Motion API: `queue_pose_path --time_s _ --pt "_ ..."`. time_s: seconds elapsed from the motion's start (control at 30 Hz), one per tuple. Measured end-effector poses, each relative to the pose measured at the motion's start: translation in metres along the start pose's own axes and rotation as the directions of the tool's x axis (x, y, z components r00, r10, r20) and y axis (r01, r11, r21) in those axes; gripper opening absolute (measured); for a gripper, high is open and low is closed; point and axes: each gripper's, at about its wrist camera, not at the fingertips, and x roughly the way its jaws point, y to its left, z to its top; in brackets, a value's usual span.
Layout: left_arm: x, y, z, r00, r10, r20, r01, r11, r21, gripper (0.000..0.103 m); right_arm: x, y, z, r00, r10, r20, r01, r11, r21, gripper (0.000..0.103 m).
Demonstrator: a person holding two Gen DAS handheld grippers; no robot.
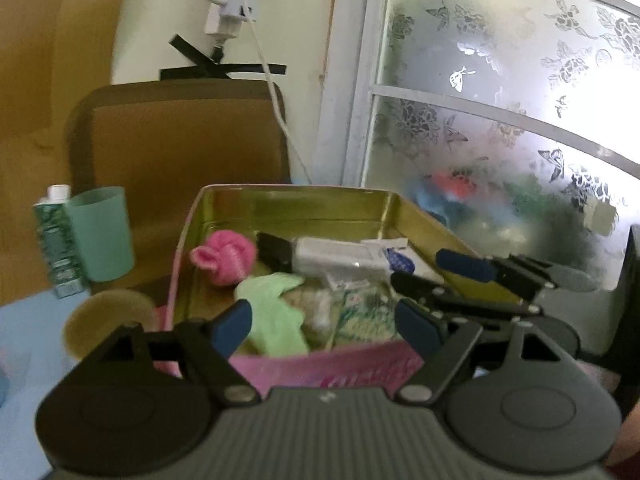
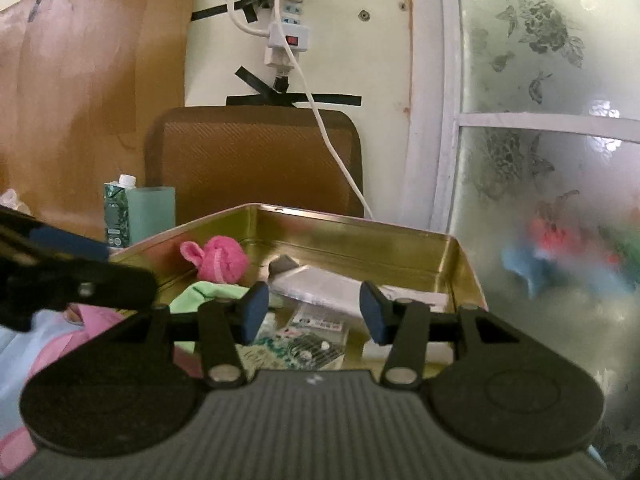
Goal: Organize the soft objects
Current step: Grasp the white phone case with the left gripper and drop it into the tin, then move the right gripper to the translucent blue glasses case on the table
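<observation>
A tin box (image 1: 296, 192) (image 2: 352, 222), gold inside and pink outside, holds a rolled pink sock (image 1: 224, 258) (image 2: 220, 260), a loose light-green sock (image 1: 276, 312) (image 2: 200, 296), a white packet (image 1: 336, 258) (image 2: 320, 286) and small printed sachets. My left gripper (image 1: 326, 326) hovers over the box's near wall, open, with the green sock lying beyond its pads. My right gripper (image 2: 314, 314) is open over the near right of the box, nothing between its pads. Each gripper shows in the other's view, the right one (image 1: 440, 276) and the left one (image 2: 92, 260).
A teal cup (image 1: 102, 234) (image 2: 154, 212) and a green carton (image 1: 56, 248) (image 2: 116, 216) stand left of the box. Behind are a brown chair back (image 1: 180, 140), a white cable (image 2: 332, 140) and a frosted window (image 1: 500, 120). Pink cloth (image 2: 92, 320) lies left of the box.
</observation>
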Motion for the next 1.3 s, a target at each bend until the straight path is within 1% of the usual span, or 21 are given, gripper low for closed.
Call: queue_pose_path --time_s 0.17,0.2,0.27,0.37,0.43,0.5,0.57,0.67,0.7,0.73,0.77,0.8,0.83,0.87,0.9,0.93,0.97,1.07,1.13,1.2,1.3 --pt "-0.042 0.014 -0.025 1.0 -0.015 0.0 0.015 0.999 -0.03 0.082 -0.02 0.014 -0.003 0.998 0.058 0.033 -0.06 0.997 0.046 0.053" --pt "-0.052 0.018 -0.032 1.0 -0.013 0.002 0.013 0.999 -0.038 0.082 -0.024 0.019 0.001 0.996 0.075 0.04 -0.077 0.996 0.053 0.053" --pt "-0.071 0.028 -0.044 1.0 -0.006 0.007 0.006 0.998 -0.062 0.082 -0.034 0.03 0.004 0.99 0.132 0.05 -0.135 0.989 0.064 0.053" --pt "-0.099 0.053 -0.064 0.999 0.036 0.013 -0.034 0.993 -0.112 0.083 -0.044 0.053 0.008 0.974 0.22 0.051 -0.222 0.974 0.044 0.053" --pt "-0.115 0.073 -0.079 0.996 0.091 0.006 -0.089 0.986 -0.143 0.083 -0.047 0.071 0.01 0.96 0.278 0.036 -0.279 0.96 0.022 0.053" --pt "-0.13 0.098 -0.095 0.986 0.163 -0.019 -0.164 0.968 -0.191 0.083 -0.048 0.092 0.01 0.938 0.348 0.005 -0.348 0.938 0.005 0.053" --pt "-0.14 0.122 -0.108 0.971 0.233 -0.057 -0.24 0.941 -0.238 0.083 -0.044 0.113 0.009 0.909 0.414 -0.037 -0.414 0.91 0.003 0.053" --pt "-0.153 0.151 -0.124 0.931 0.35 -0.105 -0.365 0.89 -0.272 0.083 -0.037 0.144 0.005 0.867 0.486 -0.105 -0.489 0.872 -0.001 0.053" --pt "-0.157 0.158 -0.128 0.919 0.378 -0.111 -0.394 0.877 -0.274 0.083 -0.034 0.156 0.004 0.855 0.502 -0.131 -0.508 0.861 -0.015 0.053" --pt "-0.161 0.163 -0.132 0.912 0.396 -0.11 -0.411 0.868 -0.278 0.083 -0.031 0.167 0.002 0.846 0.512 -0.151 -0.522 0.852 -0.036 0.054" --pt "-0.164 0.167 -0.135 0.909 0.405 -0.105 -0.417 0.864 -0.283 0.083 -0.028 0.177 0.001 0.837 0.519 -0.17 -0.535 0.842 -0.063 0.058" --pt "-0.167 0.171 -0.138 0.912 0.398 -0.1 -0.409 0.861 -0.302 0.083 -0.024 0.188 0.002 0.83 0.525 -0.189 -0.548 0.831 -0.094 0.06" --pt "-0.169 0.173 -0.137 0.922 0.377 -0.087 -0.384 0.865 -0.324 0.083 -0.02 0.196 0.002 0.825 0.528 -0.201 -0.555 0.824 -0.114 0.063" --pt "-0.171 0.173 -0.137 0.927 0.369 -0.065 -0.368 0.867 -0.336 0.086 -0.014 0.204 0.004 0.822 0.528 -0.215 -0.56 0.818 -0.131 0.066" --pt "-0.174 0.173 -0.138 0.926 0.374 -0.044 -0.366 0.866 -0.342 0.088 -0.008 0.213 0.006 0.818 0.528 -0.229 -0.565 0.812 -0.145 0.066" --pt "-0.178 0.172 -0.138 0.926 0.377 -0.022 -0.361 0.865 -0.348 0.09 -0.002 0.22 0.009 0.813 0.531 -0.239 -0.572 0.805 -0.157 0.069" --pt "-0.182 0.172 -0.14 0.927 0.374 -0.003 -0.351 0.867 -0.353 0.09 0.004 0.228 0.011 0.809 0.535 -0.245 -0.579 0.796 -0.177 0.075" --pt "-0.191 0.174 -0.142 0.929 0.369 0.041 -0.325 0.862 -0.389 0.093 0.019 0.253 0.019 0.812 0.538 -0.226 -0.583 0.769 -0.263 0.088" --pt "-0.196 0.18 -0.143 0.926 0.375 0.051 -0.318 0.843 -0.433 0.093 0.034 0.266 0.024 0.809 0.544 -0.225 -0.588 0.754 -0.293 0.091" --pt "-0.198 0.192 -0.145 0.935 0.349 0.061 -0.277 0.828 -0.487 0.093 0.054 0.279 0.03 0.793 0.552 -0.258 -0.608 0.736 -0.297 0.093" --pt "-0.2 0.203 -0.148 0.936 0.345 0.063 -0.258 0.799 -0.543 0.094 0.082 0.3 0.035 0.795 0.531 -0.292 -0.605 0.73 -0.319 0.093"
